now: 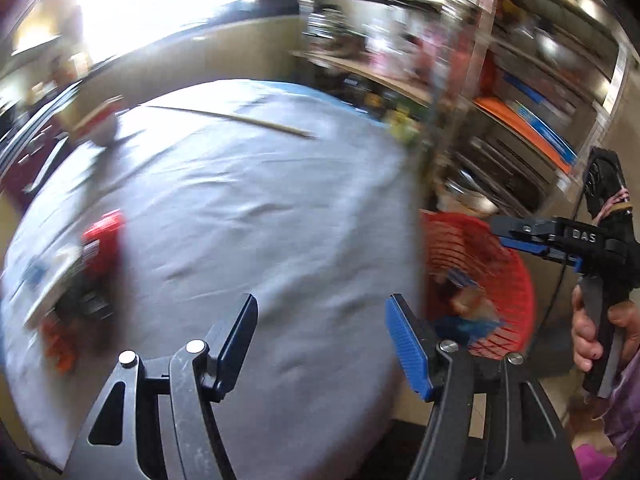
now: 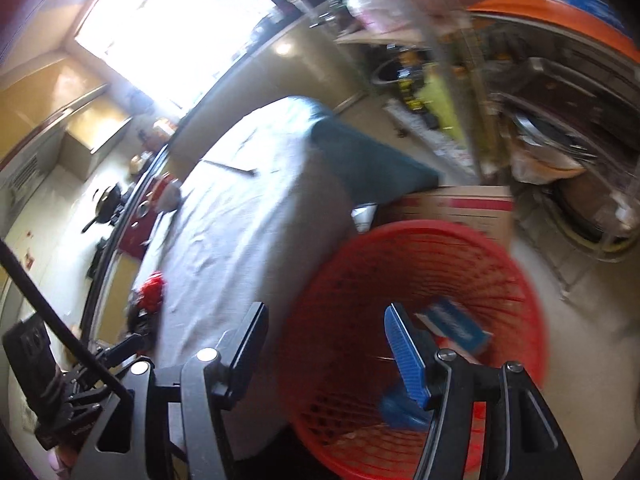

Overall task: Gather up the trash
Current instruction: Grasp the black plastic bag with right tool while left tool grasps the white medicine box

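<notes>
Now: right claw [image 2: 324, 344] agape; ribbed red plastic basket [image 2: 520, 276]; flat blue box [image 2: 452, 322]

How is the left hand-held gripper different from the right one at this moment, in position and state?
The left hand-held gripper is above the grey tablecloth; the right hand-held gripper is above the red basket. A blue packet lies in the basket just beyond the right one, while only bare cloth lies just ahead of the left one. Both are open and hold nothing.

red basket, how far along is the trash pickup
Done: the red basket beside the table already holds a blue box and other scraps. In hand: nothing; left gripper and right gripper are both open. Left: red packaging and a stick on the table.
</notes>
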Tool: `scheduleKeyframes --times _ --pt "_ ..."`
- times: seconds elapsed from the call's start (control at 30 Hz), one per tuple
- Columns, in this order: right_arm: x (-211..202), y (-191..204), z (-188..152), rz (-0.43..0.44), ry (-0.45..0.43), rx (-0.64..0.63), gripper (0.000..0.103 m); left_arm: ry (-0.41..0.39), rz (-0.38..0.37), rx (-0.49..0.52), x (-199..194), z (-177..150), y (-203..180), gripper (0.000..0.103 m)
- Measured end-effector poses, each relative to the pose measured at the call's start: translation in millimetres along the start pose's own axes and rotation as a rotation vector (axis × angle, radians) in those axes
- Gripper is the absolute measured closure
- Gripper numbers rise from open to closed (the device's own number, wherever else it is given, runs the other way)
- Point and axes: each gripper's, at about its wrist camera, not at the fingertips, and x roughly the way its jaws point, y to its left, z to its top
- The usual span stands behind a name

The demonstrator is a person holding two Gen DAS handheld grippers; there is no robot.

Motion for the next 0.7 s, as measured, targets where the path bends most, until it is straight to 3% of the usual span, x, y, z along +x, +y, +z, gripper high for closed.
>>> scheduleKeyframes --times 0.27,0.4,0.57,0.7 --pt "61 101 8 0.162 0.122 -0.098 0.039 -0.083 0.243 -0.246 -50 -34 142 0.027" --pt "94 156 6 0.237 0.184 -0.142 0.039 -0.082 0.316 -0.329 -56 -51 193 0.027" --pt "141 225 -4 0.317 0.286 -0.182 0.039 -0.097 0.336 -0.357 -57 -65 231 0.027" --pt "172 267 -21 0.355 0.353 -0.227 0.039 -0.088 0.254 -0.36 -48 -62 251 0.027"
